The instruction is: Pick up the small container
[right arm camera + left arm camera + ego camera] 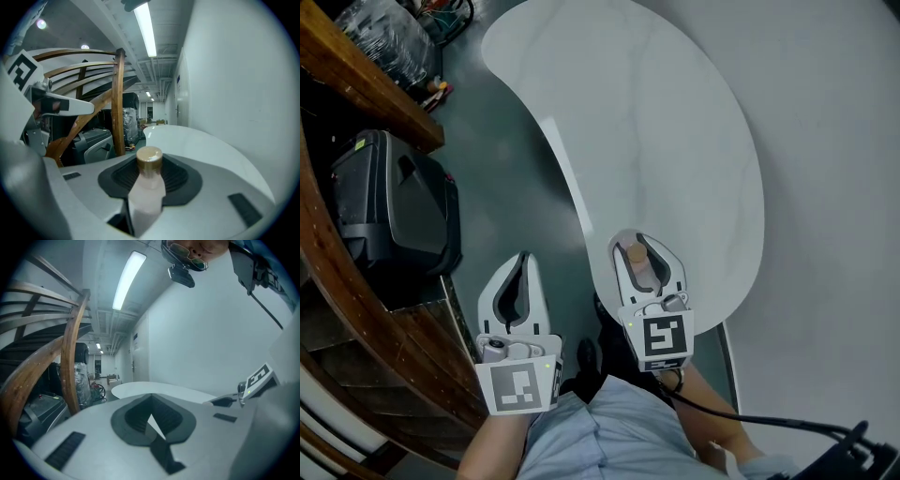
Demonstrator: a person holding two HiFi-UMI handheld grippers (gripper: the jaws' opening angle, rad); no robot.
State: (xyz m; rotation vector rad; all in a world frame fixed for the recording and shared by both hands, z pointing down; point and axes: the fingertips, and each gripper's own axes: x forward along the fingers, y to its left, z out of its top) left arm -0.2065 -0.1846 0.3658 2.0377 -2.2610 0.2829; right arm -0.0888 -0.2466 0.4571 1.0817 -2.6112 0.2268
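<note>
Small container (149,185): pale pink body, tan cap (149,158), upright between the 2 jaws of the right gripper (639,251). The dark ribbed pads (176,178) press on both of its sides; the grip is narrow, set by the container's width. In the head view the container (635,254) sits over the near end of the white curved table (675,141). Cannot tell whether its base touches the tabletop.

Left gripper (523,264): off the table's left edge, over the dark floor (516,178), well apart from the container. Jaws drawn together at the tips, only a thin sliver of gap, nothing between them.

Surroundings: 1 dark grey case (394,202) on the floor beside a curved wooden rail (347,281).
</note>
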